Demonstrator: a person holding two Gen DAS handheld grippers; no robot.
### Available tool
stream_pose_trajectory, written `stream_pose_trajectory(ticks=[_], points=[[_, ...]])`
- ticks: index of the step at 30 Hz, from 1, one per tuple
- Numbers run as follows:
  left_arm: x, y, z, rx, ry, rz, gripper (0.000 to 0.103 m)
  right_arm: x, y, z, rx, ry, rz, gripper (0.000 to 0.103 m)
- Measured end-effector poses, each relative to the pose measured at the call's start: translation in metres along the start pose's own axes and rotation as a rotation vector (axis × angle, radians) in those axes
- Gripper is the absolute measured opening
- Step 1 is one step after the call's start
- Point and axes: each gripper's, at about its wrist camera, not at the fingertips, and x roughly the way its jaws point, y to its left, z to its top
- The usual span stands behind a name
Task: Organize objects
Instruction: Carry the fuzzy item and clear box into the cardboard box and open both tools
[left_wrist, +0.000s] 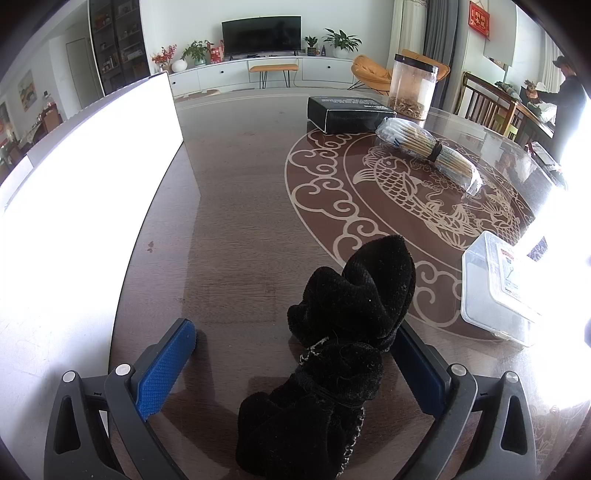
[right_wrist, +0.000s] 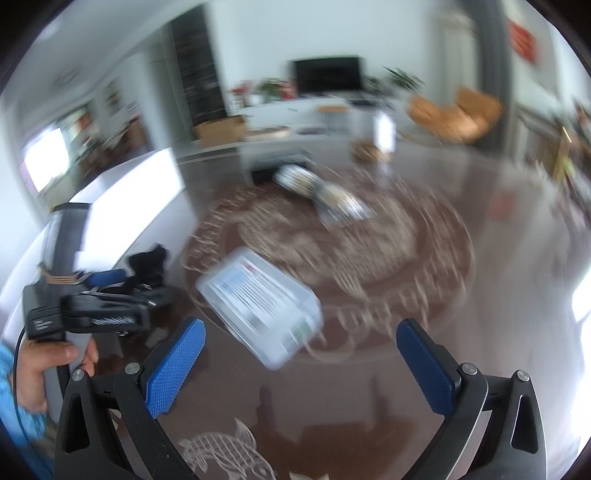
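A crumpled black velvet pouch (left_wrist: 332, 354) with a thin chain lies on the dark table between the fingers of my left gripper (left_wrist: 291, 354). The jaws stand wide open; the pouch leans against the right finger and is clear of the left one. My right gripper (right_wrist: 299, 354) is open and empty above the table, just short of a clear plastic lidded box (right_wrist: 262, 299), also in the left wrist view (left_wrist: 498, 288). The right wrist view is motion-blurred. It shows the left gripper (right_wrist: 122, 280) and the pouch (right_wrist: 147, 266) at the left.
A bright white box (left_wrist: 92, 177) stands along the left. A wrapped bundle of cotton swabs (left_wrist: 428, 155), a black box (left_wrist: 347, 112) and a clear jar (left_wrist: 412, 86) sit further back. The table (left_wrist: 240, 221) carries a fish-pattern glass turntable (left_wrist: 406, 206).
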Motion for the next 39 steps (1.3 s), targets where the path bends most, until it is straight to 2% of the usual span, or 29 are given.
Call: stream_pose_trajectory(ticks=[4, 8, 11, 14, 17, 22, 23, 24, 25, 26, 27, 31, 34, 36, 39], points=[[0.0, 0.0, 0.0, 0.0, 0.0, 0.0, 0.103, 0.036, 0.03, 0.026, -0.244, 0.127, 0.066, 0.103], [0.0, 0.0, 0.0, 0.0, 0.0, 0.0, 0.103, 0.08, 0.042, 0.025, -0.335, 0.274, 0.082, 0.103], [0.0, 0.0, 0.0, 0.0, 0.0, 0.0, 0.103, 0.096, 0.043, 0.018, -0.33, 0.328, 0.099, 0.101], [0.0, 0.0, 0.001, 0.002, 0.003, -0.004, 0.103, 0.096, 0.034, 0.021, -0.215, 0.314, 0.119, 0.062], [-0.003, 0.001, -0.003, 0.031, 0.015, -0.019, 0.103, 0.088, 0.023, 0.021, -0.12, 0.338, 0.096, 0.062], [-0.008, 0.0, -0.007, 0.071, 0.083, -0.042, 0.103, 0.068, 0.016, 0.007, -0.087, 0.406, 0.058, 0.063], [-0.006, 0.0, -0.006, 0.08, 0.095, -0.048, 0.103, 0.067, 0.015, 0.006, -0.086, 0.421, 0.054, 0.068], [-0.006, -0.001, -0.005, 0.088, 0.098, -0.053, 0.099, 0.065, 0.015, 0.005, -0.082, 0.437, 0.052, 0.07], [-0.01, -0.001, -0.005, 0.098, 0.076, -0.06, 0.067, 0.063, 0.014, 0.005, -0.081, 0.441, 0.045, 0.07], [-0.017, -0.003, -0.006, 0.118, 0.037, -0.078, 0.046, 0.061, 0.014, 0.004, -0.08, 0.445, 0.038, 0.068], [-0.02, -0.004, -0.007, 0.132, 0.033, -0.08, 0.03, 0.06, 0.014, 0.003, -0.075, 0.449, 0.032, 0.063], [-0.039, -0.003, -0.015, 0.097, -0.002, -0.18, 0.03, 0.046, 0.019, -0.002, -0.073, 0.445, -0.015, 0.062], [-0.073, 0.005, -0.014, 0.029, -0.034, -0.3, 0.03, 0.023, 0.023, 0.006, -0.024, 0.392, -0.011, 0.062], [-0.106, 0.019, -0.008, -0.01, -0.08, -0.364, 0.03, 0.008, 0.034, 0.026, -0.004, 0.331, 0.005, 0.062], [-0.15, 0.055, 0.002, -0.067, -0.159, -0.397, 0.03, -0.014, 0.069, 0.07, -0.014, 0.23, 0.065, 0.062]])
